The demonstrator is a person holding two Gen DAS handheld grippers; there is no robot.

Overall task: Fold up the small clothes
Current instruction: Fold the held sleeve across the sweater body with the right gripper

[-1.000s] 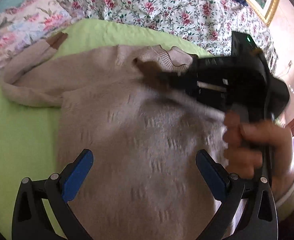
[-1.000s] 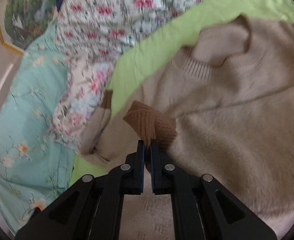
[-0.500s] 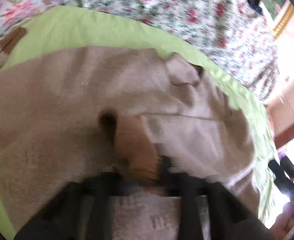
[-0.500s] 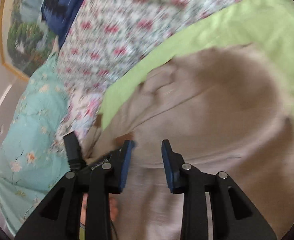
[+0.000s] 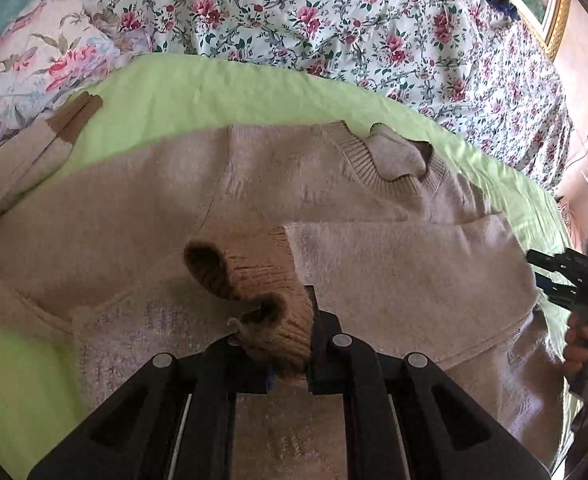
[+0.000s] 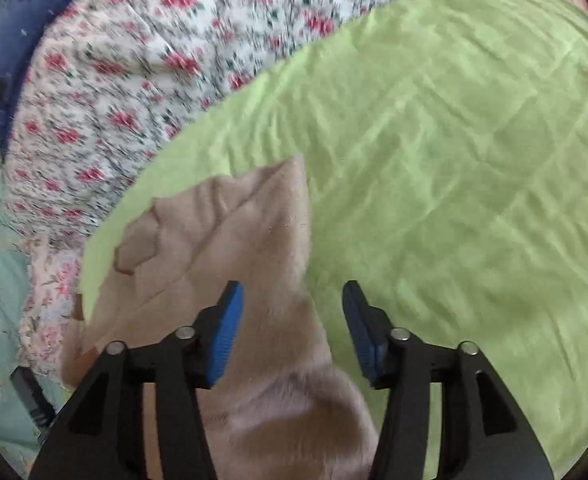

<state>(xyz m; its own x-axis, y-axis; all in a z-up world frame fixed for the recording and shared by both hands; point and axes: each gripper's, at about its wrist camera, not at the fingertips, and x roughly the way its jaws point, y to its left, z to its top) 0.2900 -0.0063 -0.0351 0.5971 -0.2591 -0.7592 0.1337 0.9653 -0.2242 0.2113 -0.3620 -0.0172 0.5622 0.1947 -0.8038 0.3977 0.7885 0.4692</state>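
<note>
Left wrist view: left gripper (image 5: 289, 344) clamped on brown ribbed cuff (image 5: 253, 280), jaws closed tight on the knit, sleeve drawn across the chest of beige sweater (image 5: 374, 272), likely to fold it inward. Sweater spread flat on green sheet (image 5: 213, 92) over the bed, floral quilt (image 5: 334, 20) beyond (second cuff lying off to the far left). Held low, pointing toward the collar. Right gripper (image 6: 289, 320) hovering over the sweater's side edge, jaws apart, gripping nothing, angled down toward the sheet.
</note>
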